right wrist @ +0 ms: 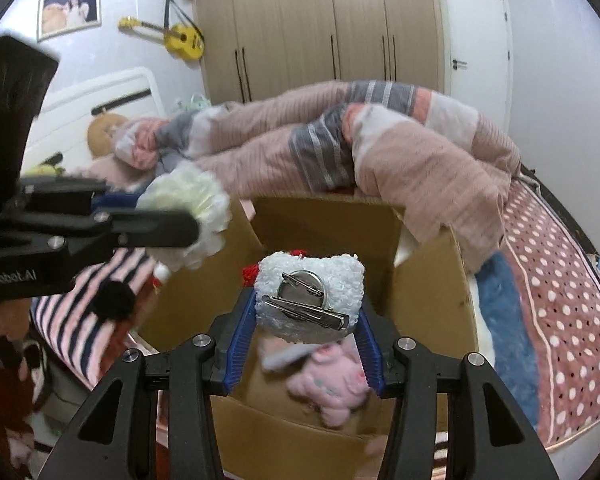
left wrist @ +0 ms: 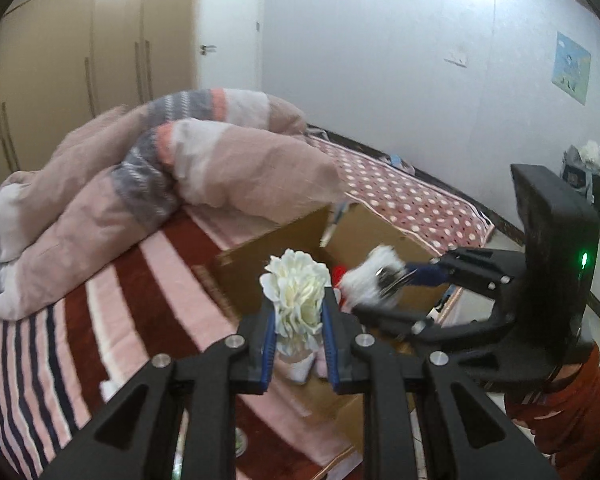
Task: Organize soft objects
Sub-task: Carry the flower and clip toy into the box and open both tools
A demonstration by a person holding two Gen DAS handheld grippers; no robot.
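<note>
My left gripper (left wrist: 298, 312) is shut on a cream fabric flower (left wrist: 296, 292), held above the near edge of an open cardboard box (left wrist: 268, 252) on the bed. My right gripper (right wrist: 308, 320) is shut on a white fluffy hair clip (right wrist: 312, 292) with a metal clasp, held over the box (right wrist: 428, 280) opening. A pink plush toy (right wrist: 332, 384) lies inside the box, with something red (right wrist: 252, 272) at the back. In the right wrist view the left gripper (right wrist: 196, 220) holds the flower (right wrist: 188, 204) at the box's left side. In the left wrist view the right gripper (left wrist: 384, 284) holds the white clip (left wrist: 376, 280).
A rumpled pink and grey quilt (left wrist: 140, 184) lies behind the box. The bed has a striped blanket (left wrist: 120, 320) and a polka-dot sheet (right wrist: 556, 288). Wardrobes (right wrist: 320, 28), a door (right wrist: 476, 40) and a yellow ukulele (right wrist: 180, 36) are behind. A black pompom (right wrist: 114, 300) lies left of the box.
</note>
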